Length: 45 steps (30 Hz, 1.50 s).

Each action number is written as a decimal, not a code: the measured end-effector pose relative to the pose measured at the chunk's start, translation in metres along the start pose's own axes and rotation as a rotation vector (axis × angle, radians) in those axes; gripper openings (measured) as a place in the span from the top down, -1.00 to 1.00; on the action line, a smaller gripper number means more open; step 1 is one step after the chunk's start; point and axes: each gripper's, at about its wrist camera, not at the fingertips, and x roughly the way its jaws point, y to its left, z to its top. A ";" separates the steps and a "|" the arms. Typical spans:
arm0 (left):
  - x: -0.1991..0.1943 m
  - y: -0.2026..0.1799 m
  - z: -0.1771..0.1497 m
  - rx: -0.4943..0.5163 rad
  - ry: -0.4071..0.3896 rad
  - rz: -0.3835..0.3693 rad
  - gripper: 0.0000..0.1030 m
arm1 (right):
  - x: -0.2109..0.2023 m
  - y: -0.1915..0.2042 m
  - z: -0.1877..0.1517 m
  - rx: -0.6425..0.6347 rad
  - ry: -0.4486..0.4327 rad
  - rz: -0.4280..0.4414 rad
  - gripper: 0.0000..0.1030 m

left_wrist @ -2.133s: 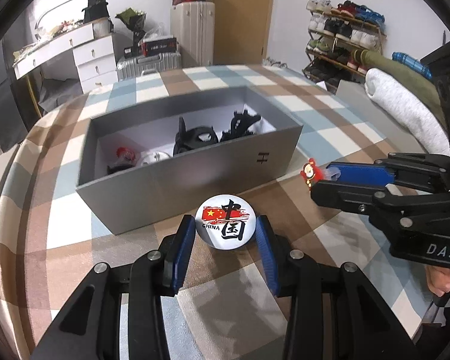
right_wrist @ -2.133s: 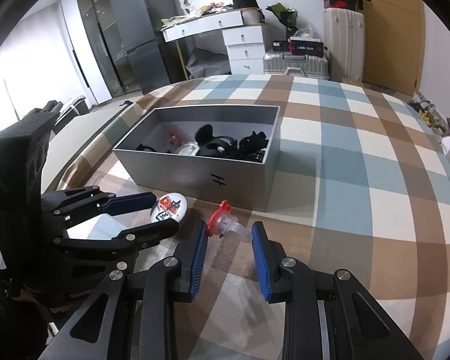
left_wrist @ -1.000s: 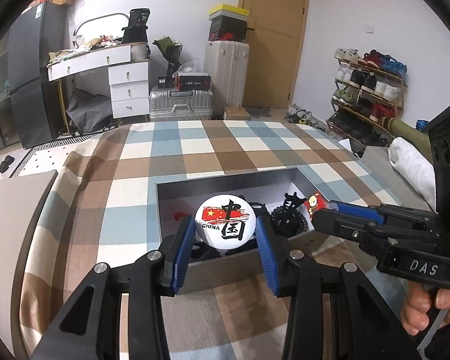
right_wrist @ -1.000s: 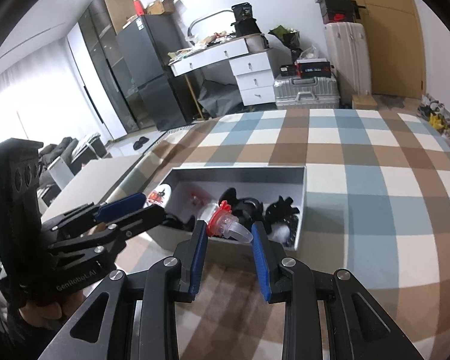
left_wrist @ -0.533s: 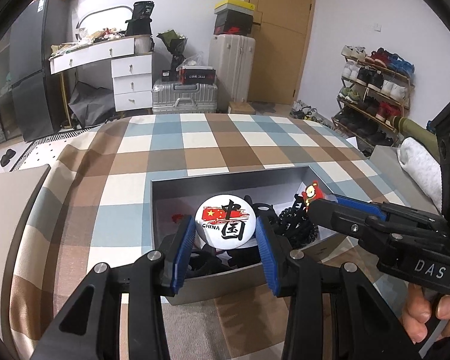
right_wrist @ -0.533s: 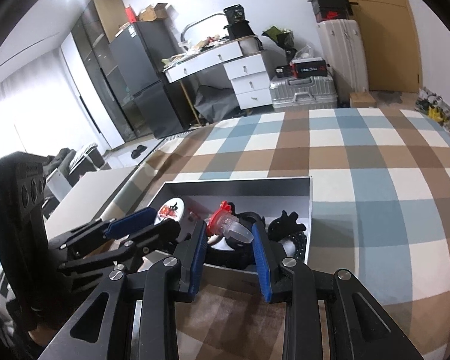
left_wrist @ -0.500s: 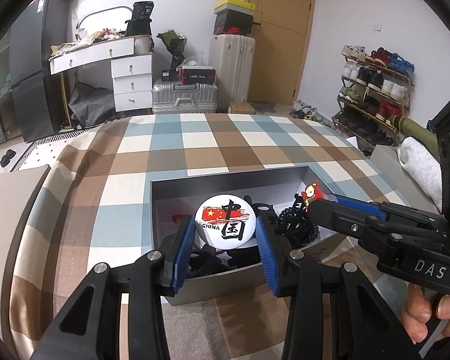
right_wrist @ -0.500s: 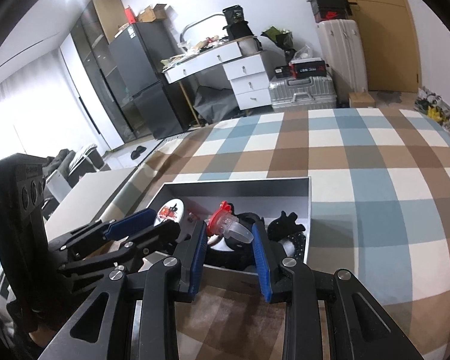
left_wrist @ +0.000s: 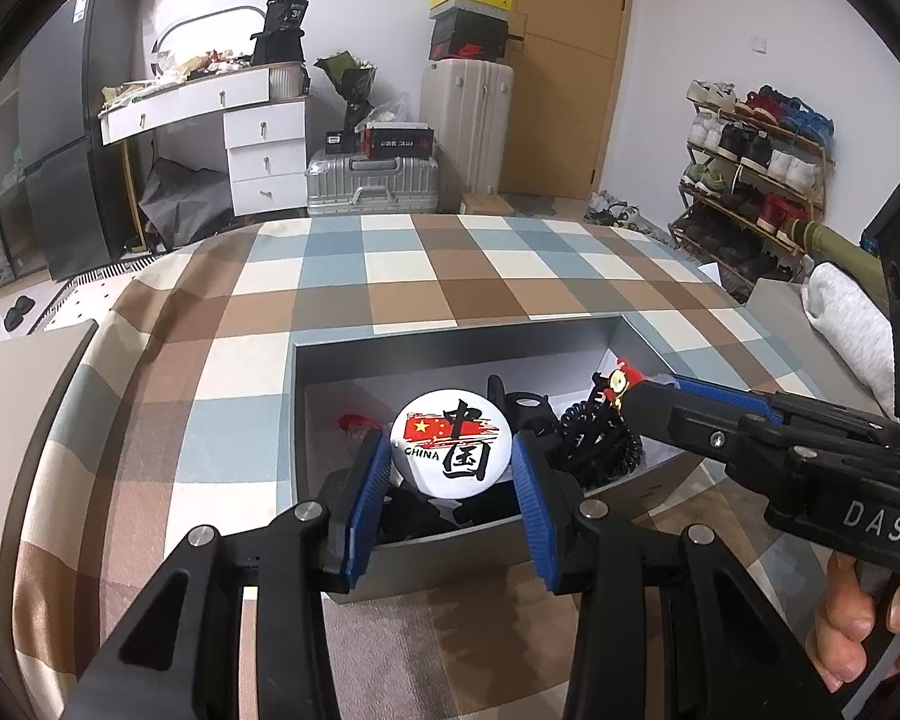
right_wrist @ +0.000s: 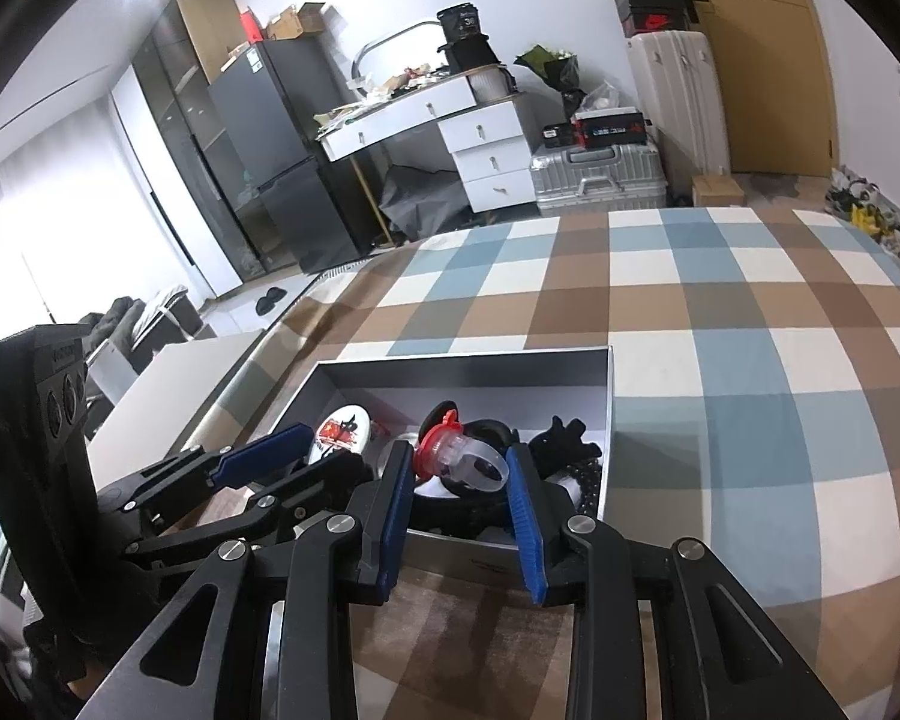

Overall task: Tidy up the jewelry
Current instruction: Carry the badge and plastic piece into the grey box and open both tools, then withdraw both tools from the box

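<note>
My left gripper (left_wrist: 450, 468) is shut on a round white badge (left_wrist: 450, 441) printed with a red flag and "CHINA", held over the near part of the open grey box (left_wrist: 450, 337). The badge also shows in the right wrist view (right_wrist: 339, 427). My right gripper (right_wrist: 459, 471) is shut on a clear plastic ring with a red top (right_wrist: 459, 459), held over the same box (right_wrist: 468, 360); it appears in the left wrist view (left_wrist: 630, 390) over the box's right side. Inside the box lie black hair clips and a black coiled tie (left_wrist: 600, 444).
The box sits on a bed with a brown, blue and white checked cover (left_wrist: 450, 264). Folded white and green cloth (left_wrist: 846, 312) lies at the right. A white dresser (left_wrist: 258, 150), suitcases (left_wrist: 372, 180) and a shoe rack (left_wrist: 750, 162) stand behind.
Both grippers rose from the cover in front of the box and moved forward with their items; they now hang over the box's inside, a little farther in than half a second ago.
</note>
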 end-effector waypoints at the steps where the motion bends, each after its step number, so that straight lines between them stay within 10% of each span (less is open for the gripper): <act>1: 0.000 0.000 0.000 0.002 0.001 0.003 0.31 | -0.001 -0.001 0.000 0.004 -0.003 -0.001 0.38; 12: -0.004 -0.002 0.001 0.005 -0.003 -0.002 0.30 | -0.011 -0.005 0.003 0.016 -0.030 -0.023 0.07; 20: -0.006 -0.004 0.003 0.015 0.014 -0.002 0.18 | -0.023 -0.006 -0.004 -0.024 -0.031 -0.065 -0.87; 35: -0.031 -0.006 0.007 0.018 -0.068 0.030 -0.97 | -0.047 -0.012 -0.007 -0.066 -0.080 -0.120 -1.00; 45: -0.049 -0.010 0.000 0.051 -0.140 0.039 -0.97 | -0.062 -0.003 -0.019 -0.153 -0.135 -0.131 -1.00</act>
